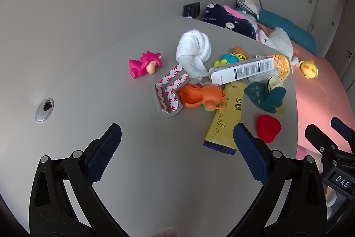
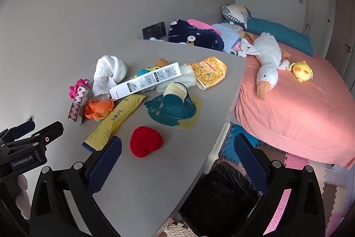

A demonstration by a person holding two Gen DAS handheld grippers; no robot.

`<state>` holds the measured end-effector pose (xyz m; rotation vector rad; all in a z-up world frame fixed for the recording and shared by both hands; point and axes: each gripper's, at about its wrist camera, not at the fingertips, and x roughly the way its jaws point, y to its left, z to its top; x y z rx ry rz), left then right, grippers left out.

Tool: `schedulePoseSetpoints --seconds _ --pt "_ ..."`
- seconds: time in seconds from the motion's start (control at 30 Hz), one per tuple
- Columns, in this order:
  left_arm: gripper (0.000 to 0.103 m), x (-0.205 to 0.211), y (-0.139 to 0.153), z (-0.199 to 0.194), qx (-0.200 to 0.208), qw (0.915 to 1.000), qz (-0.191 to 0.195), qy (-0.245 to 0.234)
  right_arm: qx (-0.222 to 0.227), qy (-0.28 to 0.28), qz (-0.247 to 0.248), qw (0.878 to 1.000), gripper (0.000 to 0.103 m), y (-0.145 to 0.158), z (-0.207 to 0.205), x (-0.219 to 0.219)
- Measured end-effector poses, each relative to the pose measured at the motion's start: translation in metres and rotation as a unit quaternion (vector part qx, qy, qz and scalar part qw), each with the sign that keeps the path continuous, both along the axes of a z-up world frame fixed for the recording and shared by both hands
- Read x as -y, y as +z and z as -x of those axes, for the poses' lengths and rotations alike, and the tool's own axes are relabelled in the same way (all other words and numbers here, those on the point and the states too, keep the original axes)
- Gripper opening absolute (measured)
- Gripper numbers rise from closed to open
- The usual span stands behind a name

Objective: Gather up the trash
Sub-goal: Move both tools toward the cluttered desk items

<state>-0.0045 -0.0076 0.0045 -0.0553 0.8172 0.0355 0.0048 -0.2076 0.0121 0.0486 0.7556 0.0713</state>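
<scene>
Left gripper (image 1: 177,137): jaws wide apart, empty, above bare table (image 1: 88,59). Right gripper (image 2: 177,146): jaws wide apart, empty, over the table edge. Trash on the table: yellow wrapper (image 2: 115,119), white box (image 2: 146,80), bean bag (image 2: 209,72), tape strips (image 1: 169,90), lying among toys. Black-lined bin (image 2: 221,192) on the floor beside the table, partly hidden by the right gripper.

I count on table (image 2: 155,181): four plastic toys, first pink (image 1: 145,64) at 10 o'clock; two yellow wrappers, first (image 2: 114,120); one white box (image 2: 145,80); one red heart (image 2: 145,141).
</scene>
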Motion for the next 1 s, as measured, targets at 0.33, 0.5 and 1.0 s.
schedulePoseSetpoints --seconds 0.33,0.5,1.0 --pt "0.097 -0.0019 -0.0011 -0.0019 0.0 0.9998 0.007 -0.017 0.003 0.0 0.001 1.0 0.1 0.0008 0.0021 0.0013" --pt "0.097 -0.0005 -0.0018 -0.0016 0.0 0.9999 0.005 -0.014 0.007 -0.002 0.003 1.0 0.1 0.0052 0.0064 0.0071" --pt "0.097 -0.0039 -0.0031 -0.0007 0.006 0.9995 0.026 -0.019 0.007 -0.003 0.004 1.0 0.1 0.0037 0.0048 0.0057"
